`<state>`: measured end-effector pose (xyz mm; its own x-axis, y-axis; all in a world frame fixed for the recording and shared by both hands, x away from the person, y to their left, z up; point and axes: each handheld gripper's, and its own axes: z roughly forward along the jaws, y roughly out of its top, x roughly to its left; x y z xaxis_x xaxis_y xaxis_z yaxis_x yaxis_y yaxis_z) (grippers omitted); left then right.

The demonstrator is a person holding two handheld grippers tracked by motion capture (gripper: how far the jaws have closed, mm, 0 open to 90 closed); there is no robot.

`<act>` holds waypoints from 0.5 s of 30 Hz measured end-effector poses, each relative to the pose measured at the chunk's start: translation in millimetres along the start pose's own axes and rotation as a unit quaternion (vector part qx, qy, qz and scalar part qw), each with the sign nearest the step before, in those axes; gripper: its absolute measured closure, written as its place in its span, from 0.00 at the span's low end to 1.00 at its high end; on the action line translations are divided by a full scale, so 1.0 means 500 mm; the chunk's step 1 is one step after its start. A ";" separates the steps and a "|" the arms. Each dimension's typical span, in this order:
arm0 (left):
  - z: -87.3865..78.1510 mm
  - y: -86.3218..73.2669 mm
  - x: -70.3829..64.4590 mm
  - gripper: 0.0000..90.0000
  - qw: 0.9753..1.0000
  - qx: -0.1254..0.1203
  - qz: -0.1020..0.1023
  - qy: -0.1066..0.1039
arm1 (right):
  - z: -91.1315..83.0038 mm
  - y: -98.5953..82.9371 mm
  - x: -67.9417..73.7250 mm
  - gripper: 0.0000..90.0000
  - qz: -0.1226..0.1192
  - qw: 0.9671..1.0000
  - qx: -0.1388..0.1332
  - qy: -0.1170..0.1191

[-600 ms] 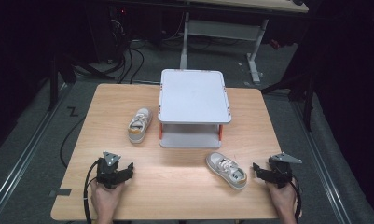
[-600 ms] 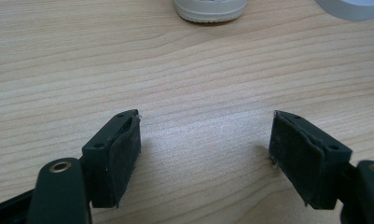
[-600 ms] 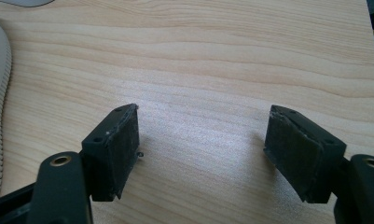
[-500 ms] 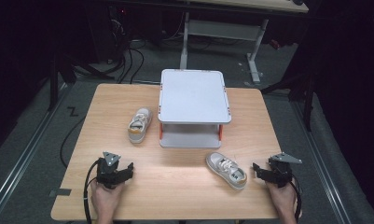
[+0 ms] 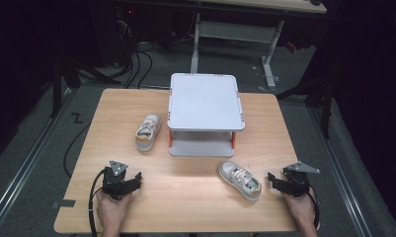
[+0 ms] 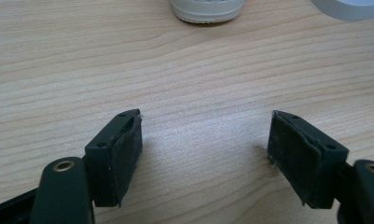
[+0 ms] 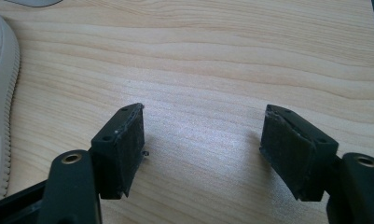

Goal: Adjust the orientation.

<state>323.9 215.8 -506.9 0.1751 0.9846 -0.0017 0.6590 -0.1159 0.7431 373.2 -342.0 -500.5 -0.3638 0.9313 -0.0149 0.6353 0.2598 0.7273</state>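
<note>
Two small white sneakers lie on the wooden table (image 5: 195, 197). One sneaker (image 5: 147, 132) rests left of a white two-level rack (image 5: 205, 101); its heel (image 6: 207, 10) peeks in at the top of the left gripper view. The other sneaker (image 5: 240, 179) lies in front of the rack toward the right, and its sole edge (image 7: 3, 93) shows at the left of the right gripper view. My left gripper (image 5: 132, 179) sits low at the front left, open, with bare wood between its pads (image 6: 121, 156). My right gripper (image 5: 274, 180) rests at the front right beside the second sneaker, open and holding nothing.
The rack stands at the table's back centre with an orange-trimmed lower shelf (image 5: 201, 145). Cables and a desk frame (image 5: 235, 29) lie on the dark floor beyond the table. Bare wood stretches between the two grippers along the front edge.
</note>
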 end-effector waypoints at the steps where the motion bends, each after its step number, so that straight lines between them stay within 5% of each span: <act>1: 0.000 0.000 0.000 0.30 1.000 0.000 0.000 0.000 | 0.000 0.000 0.000 0.35 0.000 1.000 -0.001 0.000; 15: 0.000 0.000 0.000 0.31 1.000 -0.001 0.000 0.000 | -0.003 -0.002 0.005 0.36 -0.018 1.000 0.000 0.014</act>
<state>323.7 215.8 -506.9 0.1756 0.9845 -0.0013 0.6574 -0.1162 0.7445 370.5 -340.6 -500.3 -0.4053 0.9139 -0.0208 0.6213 0.2921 0.7271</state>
